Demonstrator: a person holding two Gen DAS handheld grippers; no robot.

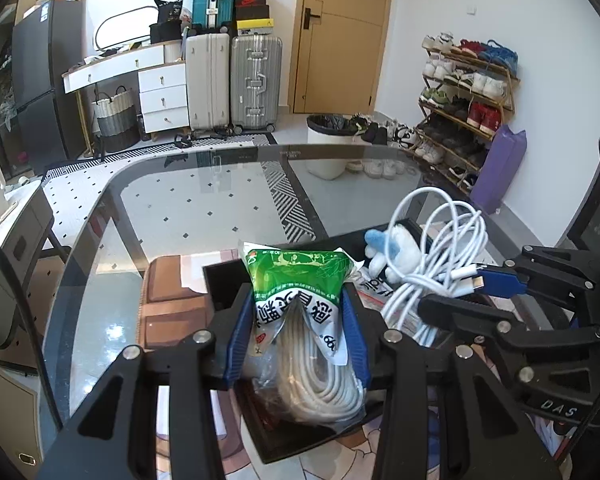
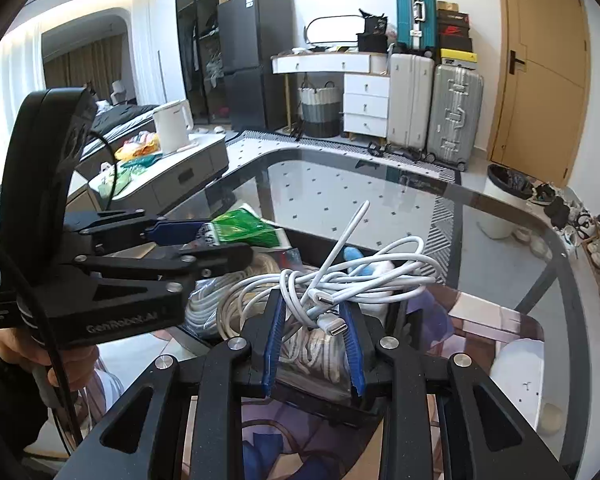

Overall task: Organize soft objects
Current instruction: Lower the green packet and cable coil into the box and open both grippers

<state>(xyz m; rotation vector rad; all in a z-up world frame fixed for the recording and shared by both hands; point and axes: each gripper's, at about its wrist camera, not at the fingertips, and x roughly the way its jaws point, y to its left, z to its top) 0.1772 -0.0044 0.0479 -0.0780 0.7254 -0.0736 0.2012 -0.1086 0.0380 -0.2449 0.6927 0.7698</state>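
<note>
At the far left of the left wrist view a low grey cabinet (image 1: 18,236) stands off the edge of the glass table (image 1: 204,208). Under the glass near the left claw lies a brown box (image 1: 172,304).

The left claw (image 1: 298,300) is closed on a clear bag with a green top (image 1: 300,276). Its blue pads (image 1: 240,332) press the bag from both sides, and the coil of pale rope (image 1: 320,376) inside the bag bulges out below the pads. The bag hangs over a black tray (image 1: 228,280) on the near part of the table.

Just right of the bag, inside the tray, lies a small blue and white plush toy (image 1: 392,248).

Right of the toy is a loose bundle of white cable (image 1: 436,248), held up by the right claw (image 1: 484,292), which comes in from the right edge of this view.

In the right wrist view the right claw (image 2: 312,312) is nearly closed, its blue pads (image 2: 275,328) pinching the white cable (image 2: 360,276) near its plugs. One loose end of the cable sticks up and away towards the far side. The left claw (image 2: 220,242) shows at the left of this view with the green bag (image 2: 246,226) between its fingers, and a hand (image 2: 48,360) grips its handle below.

At the right, under the glass, sits a white stool (image 2: 518,380).
</note>
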